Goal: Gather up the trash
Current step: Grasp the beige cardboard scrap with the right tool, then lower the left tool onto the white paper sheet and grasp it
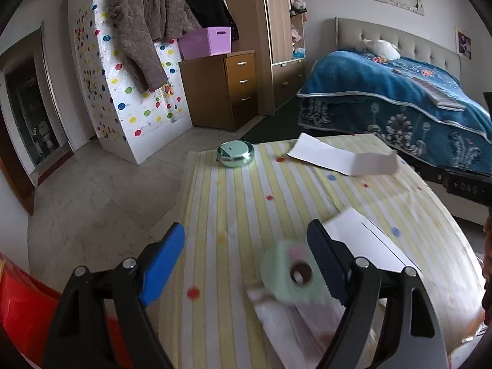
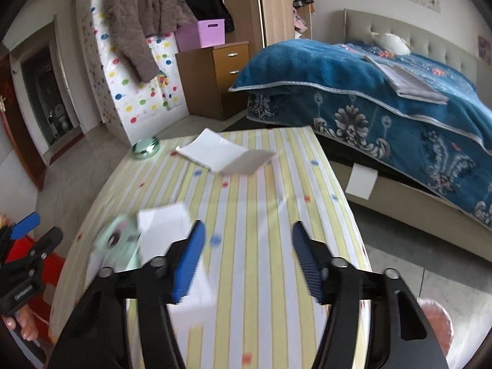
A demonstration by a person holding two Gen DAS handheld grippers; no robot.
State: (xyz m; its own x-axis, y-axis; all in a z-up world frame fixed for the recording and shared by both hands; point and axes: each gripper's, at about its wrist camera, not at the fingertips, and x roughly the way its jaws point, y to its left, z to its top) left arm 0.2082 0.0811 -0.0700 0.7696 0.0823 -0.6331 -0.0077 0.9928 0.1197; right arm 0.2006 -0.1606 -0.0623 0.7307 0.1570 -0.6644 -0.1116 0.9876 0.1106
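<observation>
Both tools gape empty — left tool [image 1: 246,261] beside tape roll [image 1: 289,272], right tool [image 2: 247,259] over table [image 2: 261,184].

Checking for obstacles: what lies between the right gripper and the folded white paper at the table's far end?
Only bare striped tablecloth lies between the right gripper and the folded white paper, as the right wrist view shows.

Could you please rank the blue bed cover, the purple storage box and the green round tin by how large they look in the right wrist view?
1. Blue bed cover, by far the largest.
2. Purple storage box.
3. Green round tin, smallest, though it sits nearer the camera than the box, so their true sizes stay unsure.
</observation>
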